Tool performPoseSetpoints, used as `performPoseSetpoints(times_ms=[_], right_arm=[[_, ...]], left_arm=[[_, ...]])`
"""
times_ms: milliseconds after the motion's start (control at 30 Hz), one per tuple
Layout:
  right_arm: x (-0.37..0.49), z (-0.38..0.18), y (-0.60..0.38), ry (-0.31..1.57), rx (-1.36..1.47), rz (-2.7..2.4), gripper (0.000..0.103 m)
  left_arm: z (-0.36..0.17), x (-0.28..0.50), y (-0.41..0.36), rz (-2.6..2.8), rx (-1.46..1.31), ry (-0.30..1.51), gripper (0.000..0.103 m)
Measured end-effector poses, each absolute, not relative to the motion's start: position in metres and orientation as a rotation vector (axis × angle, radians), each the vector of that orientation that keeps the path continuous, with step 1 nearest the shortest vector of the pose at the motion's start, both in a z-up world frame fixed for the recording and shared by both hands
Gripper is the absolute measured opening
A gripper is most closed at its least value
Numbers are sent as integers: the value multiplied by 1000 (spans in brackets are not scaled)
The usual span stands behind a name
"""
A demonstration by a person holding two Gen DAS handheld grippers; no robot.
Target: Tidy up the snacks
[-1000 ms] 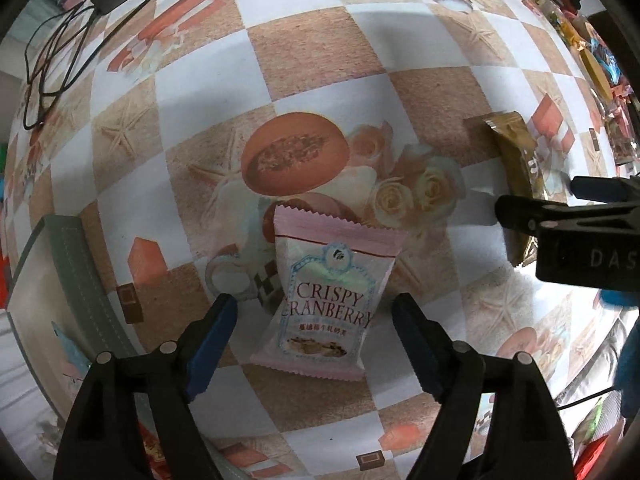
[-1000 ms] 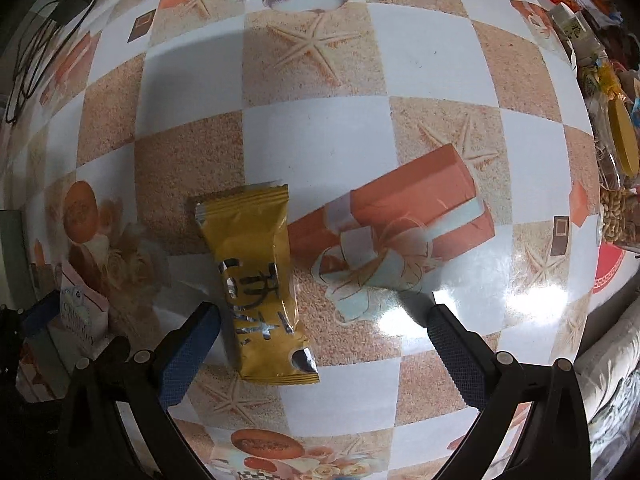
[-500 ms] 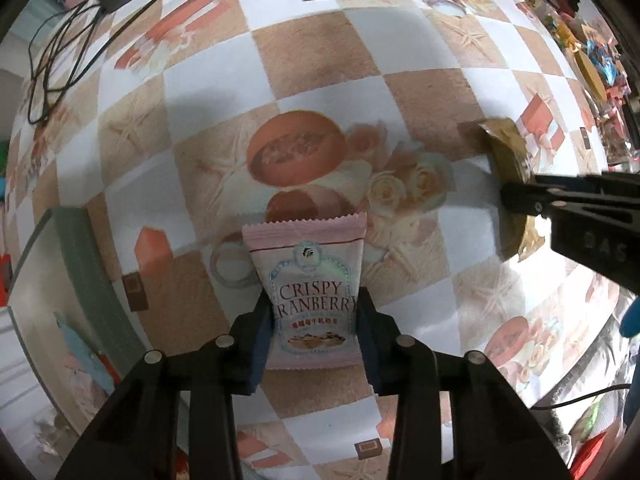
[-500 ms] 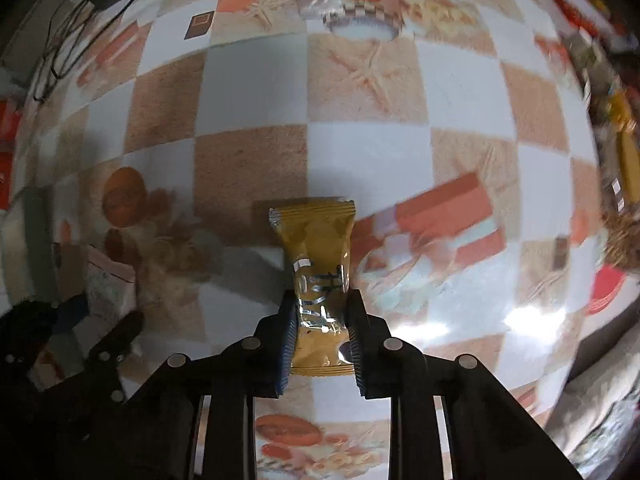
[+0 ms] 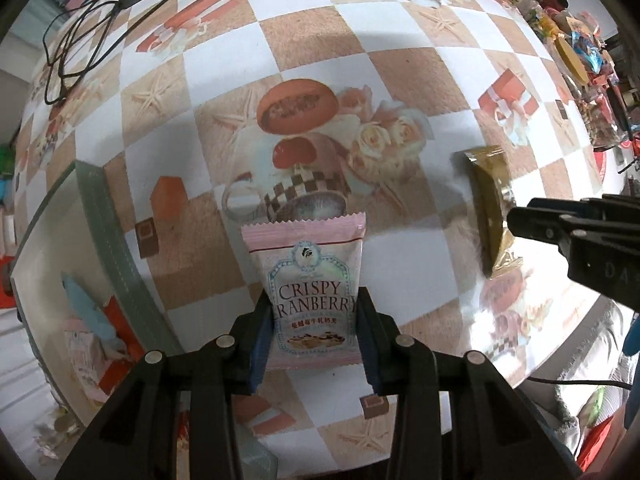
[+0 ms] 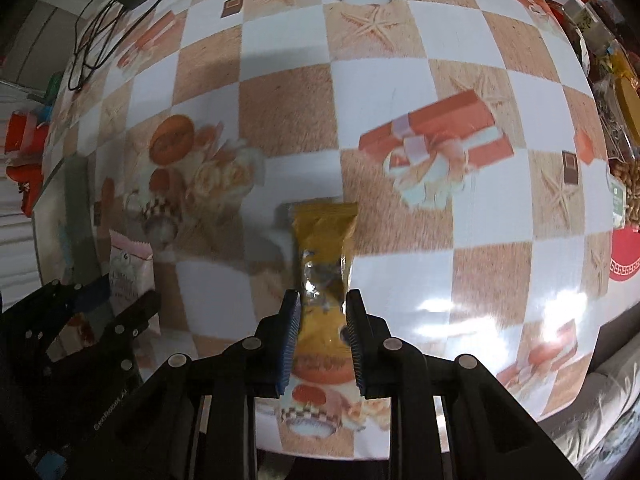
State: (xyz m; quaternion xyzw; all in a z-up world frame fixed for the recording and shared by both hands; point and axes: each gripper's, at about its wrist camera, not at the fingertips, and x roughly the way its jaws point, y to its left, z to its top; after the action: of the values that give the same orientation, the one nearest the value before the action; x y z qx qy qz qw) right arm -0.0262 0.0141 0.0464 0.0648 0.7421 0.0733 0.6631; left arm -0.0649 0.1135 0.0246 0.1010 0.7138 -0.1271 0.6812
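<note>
Both packets [image 5: 314, 288] [image 6: 324, 264] now off checked tablecloth [image 5: 400, 72]

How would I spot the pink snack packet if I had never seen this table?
Find the checked tablecloth printed with starfish and gift boxes. Near its front edge, just below the printed teacup and roses, the left tool grips the pink packet by its lower half. It alone is pale pink and reads "Crispy Cranberry"; the snack in the right tool is a slim yellow bar.
</note>
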Motion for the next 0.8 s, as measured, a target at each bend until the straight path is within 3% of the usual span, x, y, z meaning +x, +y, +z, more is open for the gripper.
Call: performPoseSetpoints(times_ms=[267,367,467,667,800], right_arm=[[-50,39,12,1716,193,123,28],[-49,36,11,1705,184,89,85],[-45,39,10,1689,182,85,85],[-25,21,30,1726,154,66,85],[-21,12,33,1745,150,63,85]], left_arm=[[23,-69,153,-243,189,1639,43],[21,-68,163,-231,173,1644,43],[20,-65,173,-227,178,1643,46],[11,-51,196,-194,131,1656,68],[14,-51,212,-163,81,1671,72]])
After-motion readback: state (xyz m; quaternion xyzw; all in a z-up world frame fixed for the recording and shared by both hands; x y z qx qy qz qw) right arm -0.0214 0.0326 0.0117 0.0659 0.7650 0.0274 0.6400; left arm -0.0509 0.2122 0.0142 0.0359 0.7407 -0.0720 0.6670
